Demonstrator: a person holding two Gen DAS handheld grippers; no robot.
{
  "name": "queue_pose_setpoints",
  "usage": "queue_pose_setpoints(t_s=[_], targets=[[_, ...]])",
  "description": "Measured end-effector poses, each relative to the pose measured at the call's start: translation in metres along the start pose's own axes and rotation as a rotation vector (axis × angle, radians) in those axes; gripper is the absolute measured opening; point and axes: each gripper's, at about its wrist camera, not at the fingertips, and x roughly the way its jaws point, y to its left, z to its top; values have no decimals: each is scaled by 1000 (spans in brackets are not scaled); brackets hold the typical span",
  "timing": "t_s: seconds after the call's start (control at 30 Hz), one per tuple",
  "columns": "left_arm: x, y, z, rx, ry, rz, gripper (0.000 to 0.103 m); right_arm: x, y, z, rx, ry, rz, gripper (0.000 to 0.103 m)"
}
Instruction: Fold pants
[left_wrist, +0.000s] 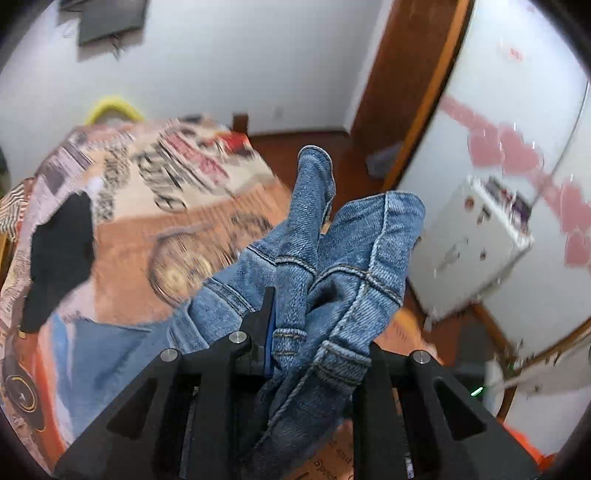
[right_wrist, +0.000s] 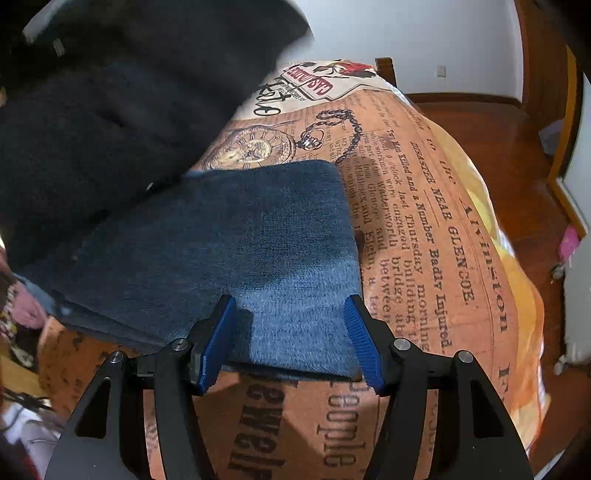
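Note:
The blue jeans (left_wrist: 351, 258) are bunched at the waistband and belt loops, lifted above the bed, with my left gripper (left_wrist: 314, 317) shut on the bunch; denim hides its right finger. In the right wrist view a leg of the jeans (right_wrist: 221, 240) lies flat on the newspaper-print bedspread (right_wrist: 424, 221). My right gripper (right_wrist: 290, 302) hovers over the near end of that leg. Its blue pads (right_wrist: 221, 332) stand apart and touch nothing that I can see.
A black garment (left_wrist: 59, 251) lies on the bedspread (left_wrist: 147, 221) at the left. Dark fuzzy cloth (right_wrist: 110, 110), perhaps a sleeve, fills the upper left of the right wrist view. Wooden floor (right_wrist: 498, 147) and a white cabinet (left_wrist: 472, 251) lie beyond the bed's right edge.

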Motion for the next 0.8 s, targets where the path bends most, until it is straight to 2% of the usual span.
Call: queue_pose_setpoints(t_s=[0.1,0.23,0.33,0.47,0.67,0.8], targets=[[21,-22,-15,58,60,6,17,-10,-9,-5,36,5,8,57],[34,-33,-34,115,95,41,17,-20,-19,-14,58,4,-12,57],[47,-28,-45,97,153,30,20,-32,-23,-17,61,-6,-31,57],[69,-19,-61,52,260,19,20,-55,-24,-16,59,-62,-59,57],[67,-26,-75,86,230,60,20,-77,-20,-7,52,-137,-53,57],[68,-26,-75,81,231,63,20,-71,-17,10,32,-176,-54,57]])
